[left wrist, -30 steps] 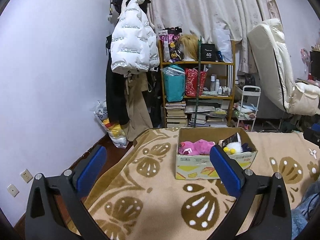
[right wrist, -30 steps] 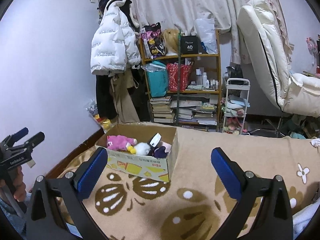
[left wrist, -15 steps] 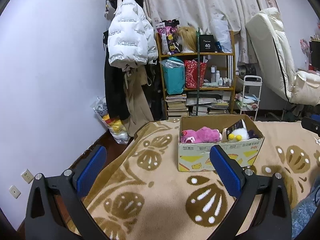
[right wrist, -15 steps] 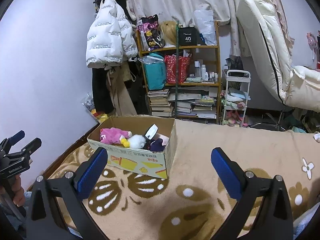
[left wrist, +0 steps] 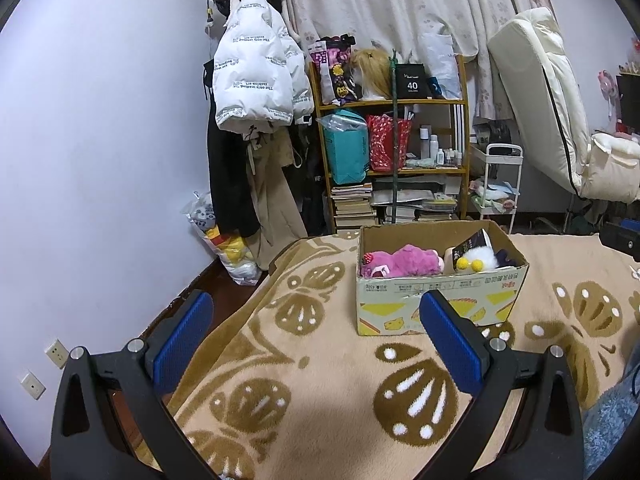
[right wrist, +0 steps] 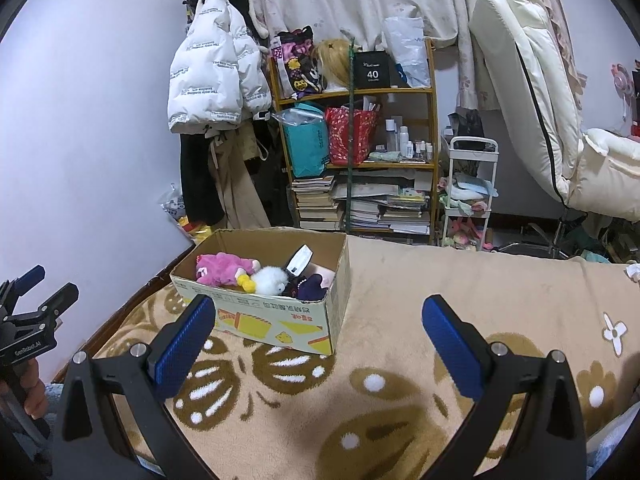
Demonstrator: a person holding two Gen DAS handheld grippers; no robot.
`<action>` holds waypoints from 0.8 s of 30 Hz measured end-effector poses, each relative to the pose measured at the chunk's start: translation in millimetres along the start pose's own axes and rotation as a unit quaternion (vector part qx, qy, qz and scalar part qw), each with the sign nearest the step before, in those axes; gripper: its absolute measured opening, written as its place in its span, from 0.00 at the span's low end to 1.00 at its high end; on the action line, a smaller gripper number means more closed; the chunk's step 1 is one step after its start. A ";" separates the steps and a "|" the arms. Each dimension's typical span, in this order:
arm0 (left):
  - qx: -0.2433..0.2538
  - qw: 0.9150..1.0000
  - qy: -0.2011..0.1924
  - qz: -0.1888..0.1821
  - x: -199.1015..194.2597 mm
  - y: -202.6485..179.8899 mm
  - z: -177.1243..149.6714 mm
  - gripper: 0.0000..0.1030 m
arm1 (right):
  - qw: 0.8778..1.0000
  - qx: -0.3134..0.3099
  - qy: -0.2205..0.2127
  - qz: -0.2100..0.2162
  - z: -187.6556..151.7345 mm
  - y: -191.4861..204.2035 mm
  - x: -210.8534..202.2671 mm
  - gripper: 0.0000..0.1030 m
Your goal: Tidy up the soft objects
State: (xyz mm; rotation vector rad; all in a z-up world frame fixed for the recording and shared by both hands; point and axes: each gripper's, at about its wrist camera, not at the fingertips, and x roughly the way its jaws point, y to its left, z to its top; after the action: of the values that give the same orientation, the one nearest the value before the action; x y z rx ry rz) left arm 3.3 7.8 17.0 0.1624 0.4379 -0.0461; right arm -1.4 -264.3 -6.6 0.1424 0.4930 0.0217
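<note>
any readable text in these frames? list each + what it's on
"40" with "COLORS" beneath: black box on the top shelf.
"GenRobot.AI": left gripper's body, seen from the right wrist view.
White puffer jacket: repeated printed lines, upside down, roughly "The only leading..."; the rest is blurred.
Cardboard box: printed characters on the front wall, too small to read.
Teal bag: vertical print, illegible.

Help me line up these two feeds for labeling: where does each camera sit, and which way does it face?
Left wrist: on the left tool, looking along its open blue fingers over the patterned blanket at the cardboard box, ahead and right; no hand shows.
Right wrist: on the right tool, open too, facing the box from its other side; the left tool and its hand show at the left edge.
Shared: box, pink plush, bookshelf, white jacket.
</note>
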 end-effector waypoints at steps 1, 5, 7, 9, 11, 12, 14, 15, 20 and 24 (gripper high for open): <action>0.001 1.000 0.000 0.001 -0.3 -0.3 0.1 0.99 | 1.000 0.001 0.001 0.000 -0.1 -0.3 0.1 1.00; 0.003 1.000 0.001 0.000 0.0 -1.3 -0.3 0.99 | 1.000 0.005 0.001 -0.003 -4.0 -1.8 1.8 1.00; 0.005 1.000 0.003 -0.004 0.3 -2.1 -0.8 0.99 | 1.000 0.005 0.001 -0.002 -3.9 -3.3 1.9 1.00; 0.008 1.000 0.002 -0.004 -0.3 -3.2 -1.2 0.99 | 1.000 0.007 0.001 -0.003 -5.4 -4.4 2.2 1.00; 0.009 1.000 0.003 -0.006 0.3 -4.0 -1.5 0.99 | 1.000 0.007 0.003 -0.002 -5.3 -5.3 2.3 1.00; 0.010 1.000 0.003 -0.007 0.4 -4.4 -1.9 0.99 | 1.000 0.009 0.004 -0.004 -6.2 -6.1 2.6 1.00; 0.012 1.000 0.003 -0.005 0.6 -5.3 -2.3 0.99 | 1.000 0.011 0.006 -0.005 -7.1 -6.8 3.5 1.00; 0.013 1.000 0.003 -0.005 0.6 -5.8 -2.5 0.99 | 1.000 0.011 0.005 -0.005 -6.9 -7.0 3.4 1.00; 0.011 1.000 0.004 -0.008 0.7 -5.8 -2.6 0.99 | 1.000 0.011 0.006 -0.007 -7.8 -8.4 3.0 1.00; 0.013 1.000 0.005 -0.007 1.0 -6.5 -3.0 0.99 | 1.000 0.012 0.006 -0.008 -8.1 -8.5 2.9 1.00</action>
State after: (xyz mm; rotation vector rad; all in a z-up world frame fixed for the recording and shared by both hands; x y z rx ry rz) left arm 2.4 1.9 13.0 0.1844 0.4477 -0.0646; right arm -2.8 -271.4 -16.2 0.1617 0.5069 0.0005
